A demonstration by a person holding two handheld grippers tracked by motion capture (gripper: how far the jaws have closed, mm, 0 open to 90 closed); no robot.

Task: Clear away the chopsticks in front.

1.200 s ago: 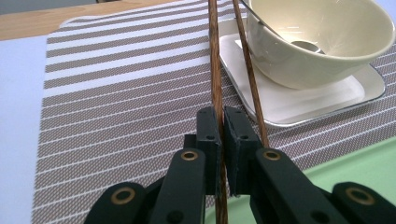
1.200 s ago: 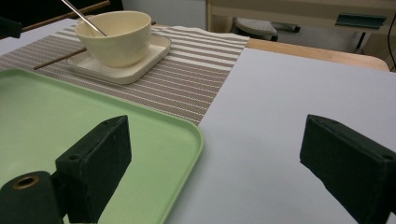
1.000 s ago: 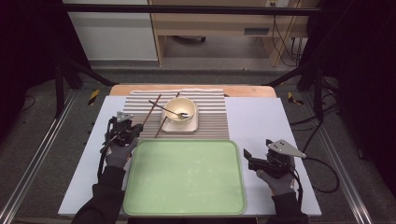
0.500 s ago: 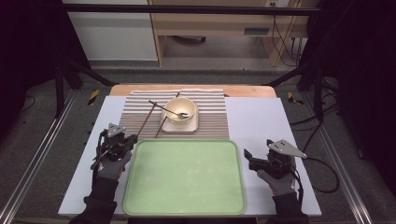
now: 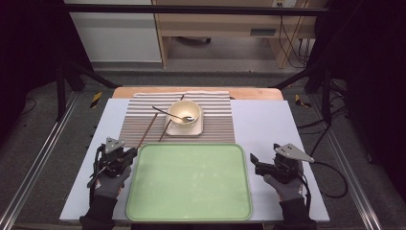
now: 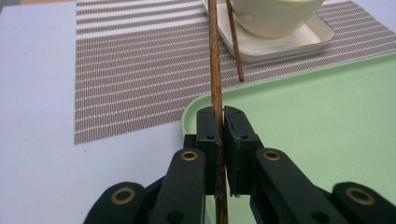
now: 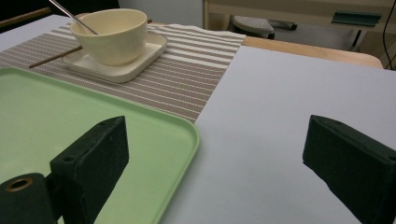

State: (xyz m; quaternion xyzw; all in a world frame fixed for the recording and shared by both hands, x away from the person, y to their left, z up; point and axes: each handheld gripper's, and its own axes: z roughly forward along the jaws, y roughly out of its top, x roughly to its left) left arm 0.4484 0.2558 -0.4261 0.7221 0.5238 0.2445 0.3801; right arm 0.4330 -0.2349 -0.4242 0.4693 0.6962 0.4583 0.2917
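Observation:
My left gripper [image 5: 130, 153] is shut on a brown chopstick [image 6: 215, 70] beside the far left corner of the green tray [image 5: 189, 182]. The held chopstick [image 5: 147, 131] slants up over the striped placemat [image 5: 139, 120] toward the bowl. A second chopstick [image 6: 233, 42] lies on the mat with its far end against the small square plate [image 6: 289, 44]. A cream bowl [image 5: 184, 112] stands on that plate with a metal spoon [image 5: 170, 114] in it. My right gripper [image 5: 254, 164] rests open at the tray's right edge, its jaws wide apart over bare table [image 7: 217, 130].
The white table top [image 5: 268, 124] extends on both sides of the mat. A wooden strip [image 5: 253, 93] runs along the far edge. Black frame legs and cables stand beyond the table, and a cable [image 5: 330, 177] trails from my right gripper.
My left gripper has drawn back toward the person with the chopstick, from beside the placemat to the tray's far left corner. The right gripper has stayed still.

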